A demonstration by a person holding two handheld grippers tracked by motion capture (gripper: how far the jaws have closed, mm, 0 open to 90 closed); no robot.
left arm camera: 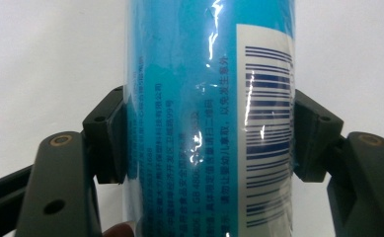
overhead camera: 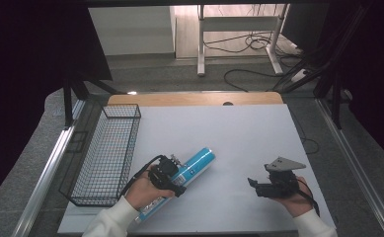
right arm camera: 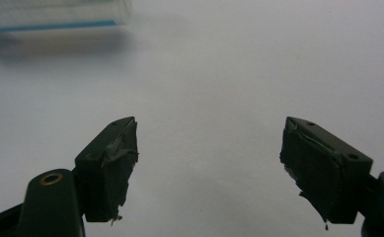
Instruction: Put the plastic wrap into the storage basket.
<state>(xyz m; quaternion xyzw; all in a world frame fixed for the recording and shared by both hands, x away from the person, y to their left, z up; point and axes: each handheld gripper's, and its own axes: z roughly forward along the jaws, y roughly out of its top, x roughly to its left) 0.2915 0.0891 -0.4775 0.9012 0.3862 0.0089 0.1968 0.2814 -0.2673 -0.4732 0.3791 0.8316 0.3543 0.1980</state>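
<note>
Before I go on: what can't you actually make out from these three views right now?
- Tube: its near end in the high view is covered by the left hand and left gripper.
- Tube ends in the left gripper view: cut off by top and bottom edges; the small print is too blurred to read.
- Tube in the right gripper view: cut off by the top edge, blurred.
- Basket contents: the mesh is too fine to tell.

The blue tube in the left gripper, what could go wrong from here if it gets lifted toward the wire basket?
1. The left gripper clamps the blue tube by its glossy plastic wrap, with pads on the curved sides only, so it may slip or rotate.
2. The grip sits toward one end in the high view, so the long free end could droop.
3. The wire basket is narrow; a tube lying diagonally may catch its rim. The right gripper is open and apart, giving no support.
</note>
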